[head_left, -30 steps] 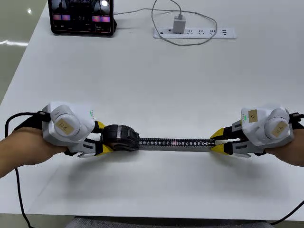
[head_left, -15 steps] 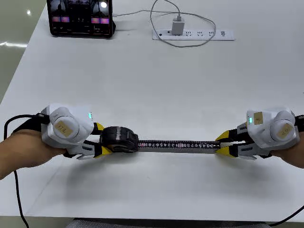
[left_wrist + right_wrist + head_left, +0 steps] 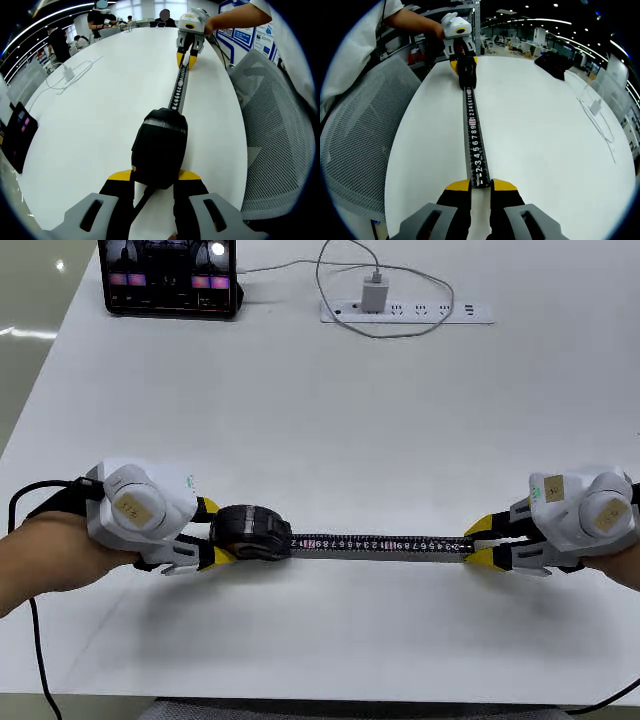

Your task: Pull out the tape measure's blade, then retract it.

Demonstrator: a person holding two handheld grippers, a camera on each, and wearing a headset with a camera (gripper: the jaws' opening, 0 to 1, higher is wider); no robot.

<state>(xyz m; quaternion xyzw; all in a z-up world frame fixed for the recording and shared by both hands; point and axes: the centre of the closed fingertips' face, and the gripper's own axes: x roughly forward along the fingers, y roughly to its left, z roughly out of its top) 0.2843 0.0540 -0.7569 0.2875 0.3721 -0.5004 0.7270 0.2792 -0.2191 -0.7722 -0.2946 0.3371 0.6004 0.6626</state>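
so the left gripper [image 3: 215, 532] has its jaws clamped round the black tape measure case [image 3: 252, 531], which sits on the white bench [image 3: 330, 420] near the front edge. The right gripper [image 3: 482, 542] has its jaws closed on the end of the blade [image 3: 380, 543], stretched well out between the two. Can't quite tell if the hook is inside the jaws. Main risk imo: the right jaws slip, the spring whips the blade back, and it kinks or yanks the case loose

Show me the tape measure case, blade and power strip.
tape measure case [image 3: 252, 531], head view, black housing top.
blade [image 3: 385, 543], head view, mid-length.
power strip [image 3: 450, 312], head view, bare right half.
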